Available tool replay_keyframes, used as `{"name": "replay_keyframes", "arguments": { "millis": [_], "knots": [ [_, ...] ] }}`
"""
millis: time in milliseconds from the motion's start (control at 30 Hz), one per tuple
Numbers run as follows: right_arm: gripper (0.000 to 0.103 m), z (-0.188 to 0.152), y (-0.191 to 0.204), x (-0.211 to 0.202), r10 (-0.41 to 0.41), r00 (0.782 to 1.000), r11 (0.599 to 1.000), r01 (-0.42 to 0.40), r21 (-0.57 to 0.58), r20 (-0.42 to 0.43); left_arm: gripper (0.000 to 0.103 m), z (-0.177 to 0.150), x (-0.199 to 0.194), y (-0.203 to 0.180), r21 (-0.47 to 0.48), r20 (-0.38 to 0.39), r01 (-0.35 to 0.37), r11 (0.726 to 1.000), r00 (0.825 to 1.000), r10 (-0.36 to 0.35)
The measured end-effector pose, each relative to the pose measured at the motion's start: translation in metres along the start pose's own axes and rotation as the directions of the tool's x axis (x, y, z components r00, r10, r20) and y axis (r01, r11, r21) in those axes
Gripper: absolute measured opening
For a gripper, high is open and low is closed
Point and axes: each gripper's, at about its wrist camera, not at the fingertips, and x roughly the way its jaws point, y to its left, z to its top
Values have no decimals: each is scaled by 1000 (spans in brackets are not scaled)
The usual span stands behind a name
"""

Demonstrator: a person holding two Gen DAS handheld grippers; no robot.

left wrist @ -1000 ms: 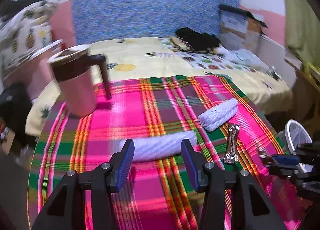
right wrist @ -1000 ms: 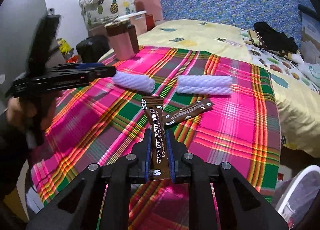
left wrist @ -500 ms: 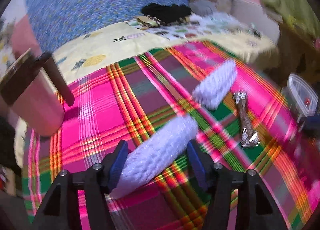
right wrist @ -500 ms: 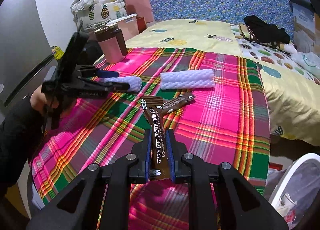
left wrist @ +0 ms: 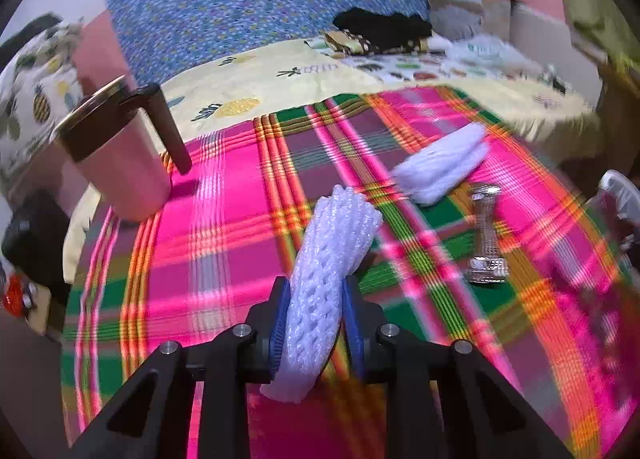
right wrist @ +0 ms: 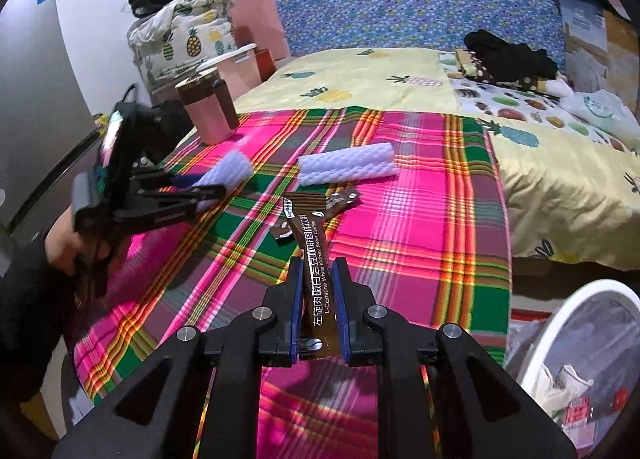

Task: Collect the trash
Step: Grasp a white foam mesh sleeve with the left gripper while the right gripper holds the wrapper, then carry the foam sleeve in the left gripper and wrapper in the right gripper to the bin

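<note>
A: Left wrist view: left gripper (left wrist: 316, 323) clamped on a white foam net (left wrist: 328, 259), lifted off the plaid cloth (left wrist: 224, 219).

B: Right gripper (right wrist: 316, 299) pinched a brown coffee sachet (right wrist: 310, 255). Pickup step looked complete; next, likely carry both to the white bin (right wrist: 568, 323).

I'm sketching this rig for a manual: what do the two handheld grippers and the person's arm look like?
Both grippers, left gripper and right gripper, are matte black angular linkages with silver pivot bolts and blue ribbed pads on the fingers. The left hand is bare below a dark sleeve. No cables are clearly visible.
</note>
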Motion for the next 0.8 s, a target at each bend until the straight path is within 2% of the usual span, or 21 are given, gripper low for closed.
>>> {"name": "replay_keyframes", "arguments": {
  "millis": [233,433,800],
  "knots": [
    [15,-10,-1,-16,-18,1000,999,17,34,15,26,-25,-47,-33,-165,55,96,982,995,-88],
    [15,-21,-2,-32,-34,999,998,32,52,27,26,-45,-77,-59,-259,91,126,958,990,-106],
    [15,-36,-8,-53,-59,997,993,55,101,45,26,-61,-108,-100,-257,119,155,954,985,-128]
  ]
}}
